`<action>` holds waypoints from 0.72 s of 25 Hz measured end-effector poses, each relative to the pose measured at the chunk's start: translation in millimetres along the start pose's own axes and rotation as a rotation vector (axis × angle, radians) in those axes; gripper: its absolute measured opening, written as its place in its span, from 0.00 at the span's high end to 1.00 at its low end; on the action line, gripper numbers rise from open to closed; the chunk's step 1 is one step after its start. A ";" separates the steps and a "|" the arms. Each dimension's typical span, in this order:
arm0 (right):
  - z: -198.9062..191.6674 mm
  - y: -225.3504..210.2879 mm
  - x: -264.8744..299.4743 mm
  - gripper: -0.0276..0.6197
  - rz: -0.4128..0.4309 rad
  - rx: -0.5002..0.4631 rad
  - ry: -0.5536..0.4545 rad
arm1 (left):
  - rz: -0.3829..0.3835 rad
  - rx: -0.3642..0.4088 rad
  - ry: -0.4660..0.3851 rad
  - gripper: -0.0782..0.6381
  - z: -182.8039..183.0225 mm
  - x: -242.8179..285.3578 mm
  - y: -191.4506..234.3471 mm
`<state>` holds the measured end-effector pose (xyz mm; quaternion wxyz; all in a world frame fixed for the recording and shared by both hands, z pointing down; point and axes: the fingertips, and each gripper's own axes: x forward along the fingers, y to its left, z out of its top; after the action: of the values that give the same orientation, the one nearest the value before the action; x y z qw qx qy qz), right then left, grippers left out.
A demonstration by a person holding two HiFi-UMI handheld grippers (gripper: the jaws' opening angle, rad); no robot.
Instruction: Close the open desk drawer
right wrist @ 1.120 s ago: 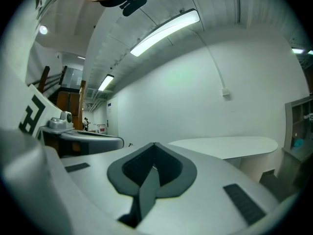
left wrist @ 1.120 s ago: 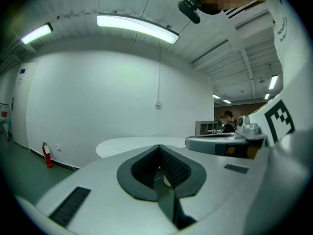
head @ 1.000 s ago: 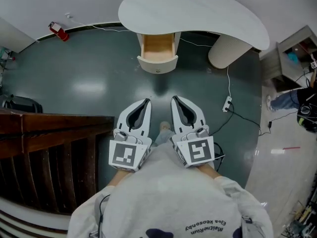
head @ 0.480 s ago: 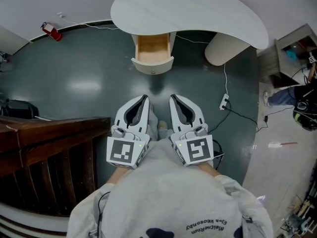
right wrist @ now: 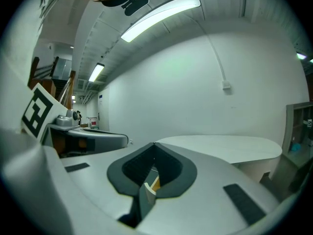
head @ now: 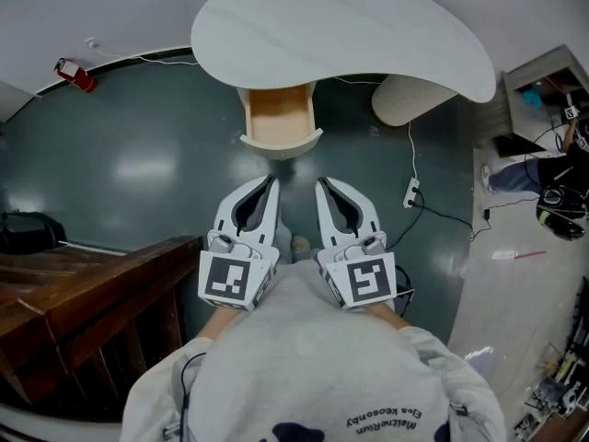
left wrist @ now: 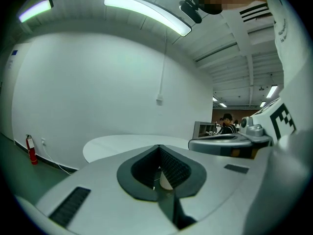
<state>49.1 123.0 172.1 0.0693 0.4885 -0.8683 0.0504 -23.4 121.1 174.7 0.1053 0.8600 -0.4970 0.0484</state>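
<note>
The white kidney-shaped desk (head: 350, 35) stands ahead of me in the head view. Its drawer (head: 277, 118) is pulled out, showing a bare wooden inside and a curved white front (head: 281, 142). My left gripper (head: 272, 184) and right gripper (head: 322, 184) are held side by side just short of that front, pointing at it, apart from it. Both have their jaws together with nothing between them. In the left gripper view the shut left gripper (left wrist: 159, 147) points at the desk top (left wrist: 122, 145). The right gripper view likewise has the shut right gripper (right wrist: 154, 145) before the desk top (right wrist: 230, 148).
A dark wooden railing (head: 83, 288) stands close on my left. The desk's round pedestal (head: 405, 98) is at the right of the drawer, with a power strip (head: 409, 191) and cables on the floor. A grey shelf unit (head: 543, 86) and a person (head: 552, 187) are at the far right.
The desk and drawer have come closer to both grippers and lower in the head view. The grippers keep their side-by-side pose, both still shut.
</note>
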 end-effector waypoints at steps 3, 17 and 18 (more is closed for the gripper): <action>2.5 -6.1 26.6 0.93 -0.029 0.001 0.009 | -0.035 0.007 0.014 0.88 3.3 20.3 19.9; -2.6 -28.5 99.7 0.93 -0.118 -0.006 0.056 | -0.156 -0.003 0.080 0.88 -3.5 89.3 73.2; -6.4 -28.9 103.0 0.93 -0.116 0.001 0.069 | -0.165 -0.004 0.084 0.88 -5.8 91.7 74.0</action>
<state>21.5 22.4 196.4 0.1015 0.5360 -0.8357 0.0635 -41.3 9.1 207.4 0.1313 0.8950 -0.4197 0.0745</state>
